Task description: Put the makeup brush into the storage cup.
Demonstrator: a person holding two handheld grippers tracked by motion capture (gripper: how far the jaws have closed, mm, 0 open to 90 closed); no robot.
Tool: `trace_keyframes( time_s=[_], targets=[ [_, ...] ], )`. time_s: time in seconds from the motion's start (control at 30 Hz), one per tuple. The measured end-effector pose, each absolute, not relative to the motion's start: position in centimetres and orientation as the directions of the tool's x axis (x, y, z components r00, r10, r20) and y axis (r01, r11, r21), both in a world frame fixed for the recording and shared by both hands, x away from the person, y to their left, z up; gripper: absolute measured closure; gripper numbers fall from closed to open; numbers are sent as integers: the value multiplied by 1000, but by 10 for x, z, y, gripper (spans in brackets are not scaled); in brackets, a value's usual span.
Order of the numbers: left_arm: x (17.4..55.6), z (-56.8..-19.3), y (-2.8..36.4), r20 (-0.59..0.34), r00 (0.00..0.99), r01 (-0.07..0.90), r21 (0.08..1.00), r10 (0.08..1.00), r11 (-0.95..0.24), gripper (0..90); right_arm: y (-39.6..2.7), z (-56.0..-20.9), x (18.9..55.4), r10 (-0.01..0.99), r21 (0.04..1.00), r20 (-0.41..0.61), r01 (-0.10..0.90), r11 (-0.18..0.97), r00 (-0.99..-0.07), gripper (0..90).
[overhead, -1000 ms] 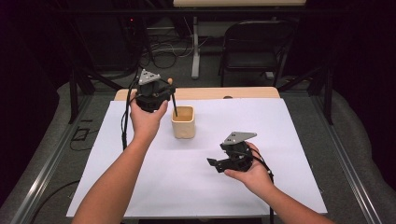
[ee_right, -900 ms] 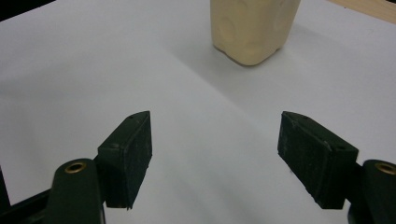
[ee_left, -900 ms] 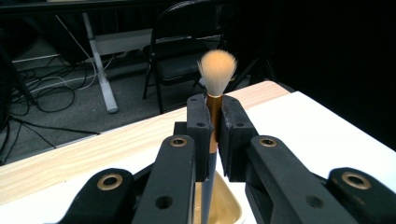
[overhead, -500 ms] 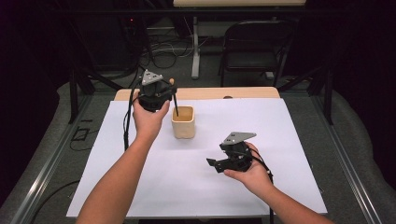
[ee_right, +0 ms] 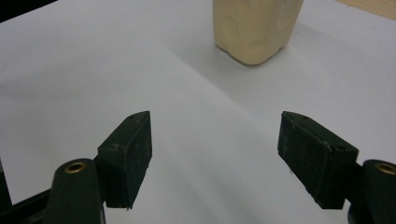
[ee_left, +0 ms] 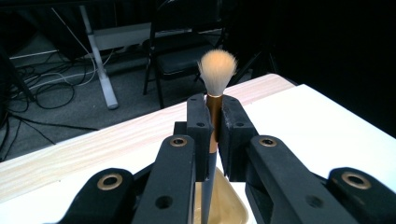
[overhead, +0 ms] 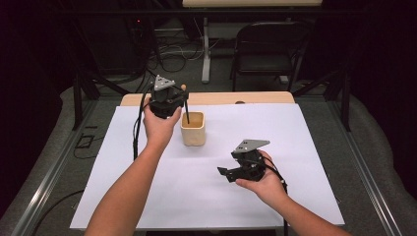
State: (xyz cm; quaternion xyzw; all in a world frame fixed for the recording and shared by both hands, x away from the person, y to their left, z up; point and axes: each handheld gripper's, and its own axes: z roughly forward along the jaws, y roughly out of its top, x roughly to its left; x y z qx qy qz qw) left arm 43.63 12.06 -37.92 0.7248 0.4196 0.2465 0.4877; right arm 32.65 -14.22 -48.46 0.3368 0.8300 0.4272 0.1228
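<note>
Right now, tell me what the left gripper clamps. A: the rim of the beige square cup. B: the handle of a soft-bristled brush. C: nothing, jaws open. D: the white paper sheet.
B: the left gripper is shut on the brush, its bristles up and its handle down in the beige cup.

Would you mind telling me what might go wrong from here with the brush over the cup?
1. The left tongs pinch the brush on its thin copper band; it may slip or tilt when lowered.
2. The handle tip sits just inside the cup; a sideways pull might tip the cup, since nothing steadies it.
3. The right tongs hang open above the white sheet, apart from the cup, so they probably couldn't catch it.
</note>
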Motion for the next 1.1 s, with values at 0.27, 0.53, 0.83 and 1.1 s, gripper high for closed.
trace_keyframes(
  time_s=[0.27,0.53,0.83,1.1],
  targets=[
    [439,-383,119,-49,524,374,910,850,-178,837,-143,-486,327,666,791,88,458,405,-741,260],
    [439,-397,121,-57,518,393,902,853,-179,837,-142,-486,327,665,788,87,459,409,-742,260],
    [439,-408,121,-55,520,409,892,852,-192,837,-141,-487,327,662,785,84,459,416,-744,261],
    [440,-416,121,-60,521,421,886,852,-195,837,-141,-486,326,660,785,86,459,417,-747,260]
  ],
)
